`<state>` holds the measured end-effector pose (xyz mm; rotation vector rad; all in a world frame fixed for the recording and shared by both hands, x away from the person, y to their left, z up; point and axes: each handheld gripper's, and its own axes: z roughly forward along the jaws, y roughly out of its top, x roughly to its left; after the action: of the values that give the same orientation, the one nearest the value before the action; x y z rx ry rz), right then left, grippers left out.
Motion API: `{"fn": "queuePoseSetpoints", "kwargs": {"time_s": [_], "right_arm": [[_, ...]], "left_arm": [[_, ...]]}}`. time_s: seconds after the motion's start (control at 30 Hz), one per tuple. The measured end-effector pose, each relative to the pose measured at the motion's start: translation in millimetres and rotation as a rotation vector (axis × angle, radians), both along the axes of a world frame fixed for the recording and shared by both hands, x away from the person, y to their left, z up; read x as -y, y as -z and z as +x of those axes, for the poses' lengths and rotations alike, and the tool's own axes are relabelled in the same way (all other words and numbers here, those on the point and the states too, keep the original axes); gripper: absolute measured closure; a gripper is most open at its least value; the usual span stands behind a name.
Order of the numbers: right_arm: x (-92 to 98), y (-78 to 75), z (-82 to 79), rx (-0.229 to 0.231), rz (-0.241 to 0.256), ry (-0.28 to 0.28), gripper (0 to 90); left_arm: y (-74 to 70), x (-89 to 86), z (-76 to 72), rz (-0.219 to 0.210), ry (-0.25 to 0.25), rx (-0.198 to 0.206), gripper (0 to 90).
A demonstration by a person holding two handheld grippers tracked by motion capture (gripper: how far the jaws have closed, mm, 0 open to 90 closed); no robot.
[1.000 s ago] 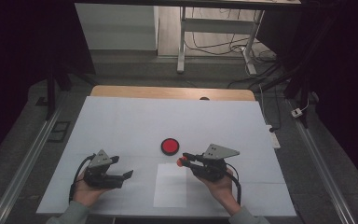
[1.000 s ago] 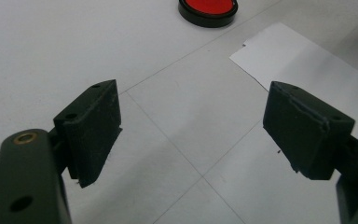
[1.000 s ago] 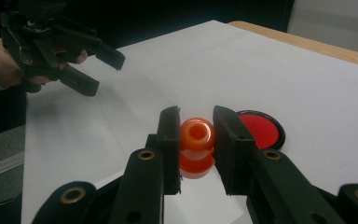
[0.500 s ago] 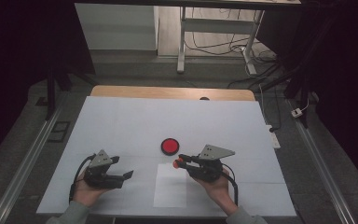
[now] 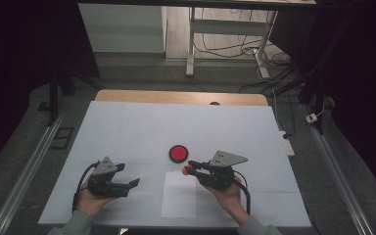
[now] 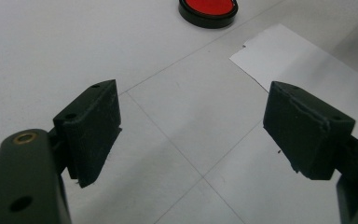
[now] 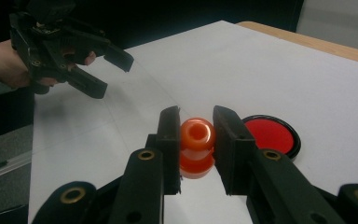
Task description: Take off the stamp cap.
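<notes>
A small orange-red spool-shaped piece is pinched between the jaws of my right gripper, just above the white table. From the high view, that gripper sits right of centre near the front, pointing left, with the piece at its tip. A red disc in a black rim lies flat just behind it, and beside the jaws in the right gripper view, the disc. My left gripper rests at the front left, jaws wide open and empty, aimed toward the disc.
A white sheet of paper lies flat at the front between the two hands, its corner ahead of the left jaws. The white table cover stretches back to a wooden edge. Dark floor and metal rails flank the table.
My right gripper has drifted slightly left and toward the front with the orange-red piece still in it. The left gripper has stayed put.
</notes>
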<state>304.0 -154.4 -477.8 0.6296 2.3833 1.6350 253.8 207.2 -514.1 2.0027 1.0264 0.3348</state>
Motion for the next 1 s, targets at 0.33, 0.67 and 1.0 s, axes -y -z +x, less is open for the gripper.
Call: {"fn": "queuePoseSetpoints", "kwargs": {"time_s": [0.33,0.67,1.0], "right_arm": [[5.2,-1.8,0.1,-0.002,0.008,0.014,72.0],[1.8,-1.3,2.2,-0.003,0.003,0.002,72.0],[3.9,-0.8,1.6,-0.008,0.009,0.004,72.0]], "left_arm": [[0.0,2.5,2.5,-0.003,0.011,0.003,19.2],[-1.1,4.5,2.0,0.004,0.024,0.01,19.4],[-4.7,20.7,4.9,0.025,0.075,0.024,19.8]]}}
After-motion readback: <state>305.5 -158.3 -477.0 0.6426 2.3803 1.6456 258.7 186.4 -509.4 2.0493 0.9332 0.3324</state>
